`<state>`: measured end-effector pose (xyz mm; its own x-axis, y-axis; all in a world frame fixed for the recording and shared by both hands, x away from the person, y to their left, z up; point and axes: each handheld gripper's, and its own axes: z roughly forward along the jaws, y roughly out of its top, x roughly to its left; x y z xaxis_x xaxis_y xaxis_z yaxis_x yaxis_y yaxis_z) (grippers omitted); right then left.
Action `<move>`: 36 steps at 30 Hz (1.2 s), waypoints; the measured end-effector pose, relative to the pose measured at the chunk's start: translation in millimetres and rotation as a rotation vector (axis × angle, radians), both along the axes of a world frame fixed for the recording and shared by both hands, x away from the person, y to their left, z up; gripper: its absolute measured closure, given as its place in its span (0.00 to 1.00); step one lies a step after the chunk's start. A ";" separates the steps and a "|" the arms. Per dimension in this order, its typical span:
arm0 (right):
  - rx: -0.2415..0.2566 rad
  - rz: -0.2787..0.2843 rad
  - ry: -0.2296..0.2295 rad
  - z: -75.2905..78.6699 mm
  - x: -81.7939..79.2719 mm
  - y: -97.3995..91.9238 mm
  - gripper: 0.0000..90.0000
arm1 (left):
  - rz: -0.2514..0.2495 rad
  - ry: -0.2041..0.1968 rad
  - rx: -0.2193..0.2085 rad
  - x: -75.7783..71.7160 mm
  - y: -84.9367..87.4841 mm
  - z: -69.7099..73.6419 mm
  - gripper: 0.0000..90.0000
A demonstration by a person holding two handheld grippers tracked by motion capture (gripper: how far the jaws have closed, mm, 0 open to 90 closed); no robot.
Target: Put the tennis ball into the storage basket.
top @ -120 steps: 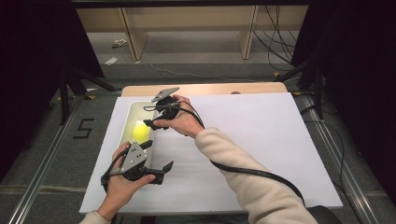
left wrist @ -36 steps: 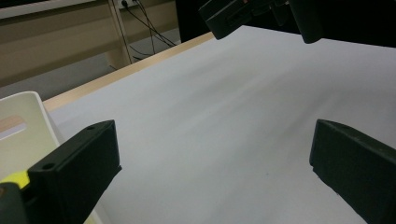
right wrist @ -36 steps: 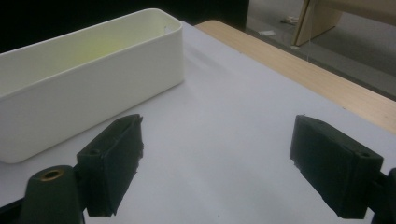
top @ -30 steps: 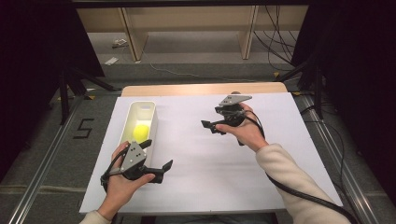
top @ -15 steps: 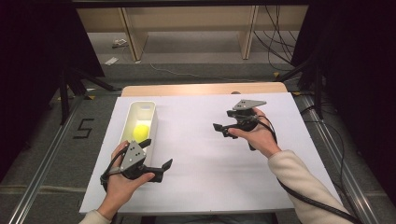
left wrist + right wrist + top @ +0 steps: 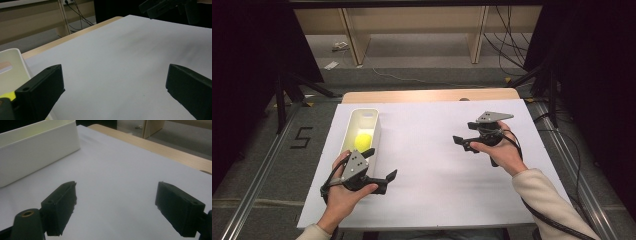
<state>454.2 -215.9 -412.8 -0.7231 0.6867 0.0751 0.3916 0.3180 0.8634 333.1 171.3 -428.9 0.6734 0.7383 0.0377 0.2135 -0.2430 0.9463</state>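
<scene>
Yellow ball (image 6: 362, 142), in white bin (image 6: 373, 116): likely light, rollable, best pinched across its middle; both grippers (image 6: 379, 180) (image 6: 463, 141) stood wide, empty.

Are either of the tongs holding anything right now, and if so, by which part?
Nothing is held. The left tongs and right tongs both stand open and empty; the yellow ball lies loose in the white rectangular plastic bin.

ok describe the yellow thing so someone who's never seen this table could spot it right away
Start at the white sheet covering the table, then go to its left side, where a long white bin lies lengthwise. The yellow ball sits inside that bin, just beyond the left gripper. It is the one bright-coloured thing among white and black.
</scene>
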 end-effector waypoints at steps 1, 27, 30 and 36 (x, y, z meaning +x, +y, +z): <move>-0.001 -0.002 0.000 -0.6 -0.9 -1.5 0.20 | 0.001 -0.001 0.000 0.7 0.0 -0.1 0.01; 0.003 -0.044 0.000 -9.1 -26.2 -41.8 0.20 | 0.028 0.004 0.004 9.5 6.3 -2.2 0.01; 0.001 -0.049 0.000 -10.5 -29.0 -46.1 0.19 | 0.028 0.004 0.003 9.7 6.5 -2.2 0.01; 0.002 -0.058 0.003 -13.5 -35.0 -53.7 0.19 | 0.029 0.004 0.003 9.4 6.7 -2.0 0.01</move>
